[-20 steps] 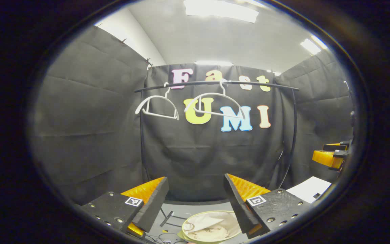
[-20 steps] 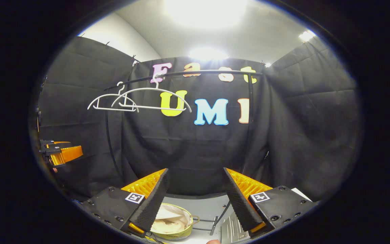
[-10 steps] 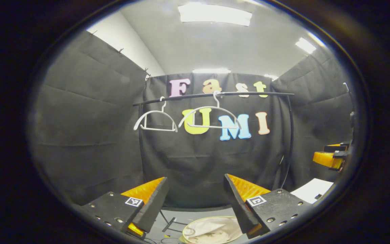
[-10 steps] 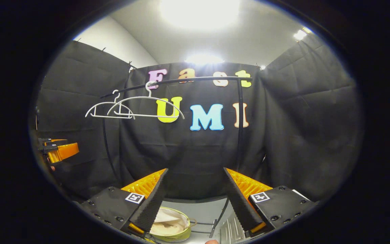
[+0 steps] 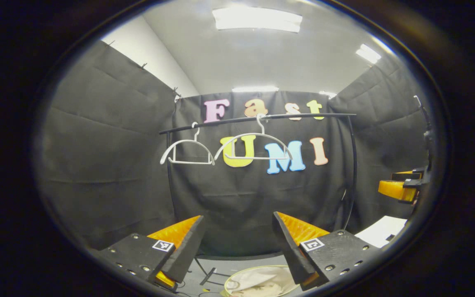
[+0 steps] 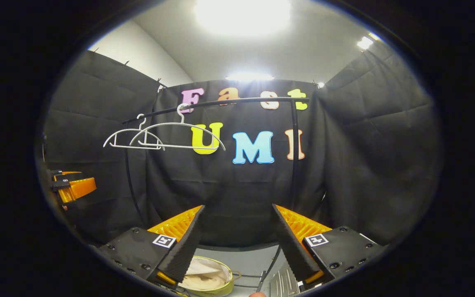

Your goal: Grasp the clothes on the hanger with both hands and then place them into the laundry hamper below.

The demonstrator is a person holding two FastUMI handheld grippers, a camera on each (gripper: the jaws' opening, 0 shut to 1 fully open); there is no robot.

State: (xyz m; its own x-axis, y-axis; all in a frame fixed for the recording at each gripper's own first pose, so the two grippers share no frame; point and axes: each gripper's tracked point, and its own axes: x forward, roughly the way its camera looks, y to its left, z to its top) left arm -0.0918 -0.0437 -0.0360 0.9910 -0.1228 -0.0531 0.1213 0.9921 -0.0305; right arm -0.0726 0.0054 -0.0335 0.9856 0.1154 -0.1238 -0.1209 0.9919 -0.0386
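both grippers (image 5: 237,231) (image 6: 237,225) apart, two bare hangers (image 5: 254,144) on rail (image 5: 262,118), hamper (image 6: 206,278) below

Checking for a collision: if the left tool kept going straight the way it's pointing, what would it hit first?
Probably the black cloth wall behind the rack. The left tool is open and empty, and the way looks free, though depth is hard to judge.

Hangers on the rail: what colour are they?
White, both hangers bare on the dark rail; clearest in the right gripper view.

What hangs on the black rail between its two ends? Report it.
Two bare white plastic hangers hang side by side on the black rail in the right gripper view; no clothes on either.
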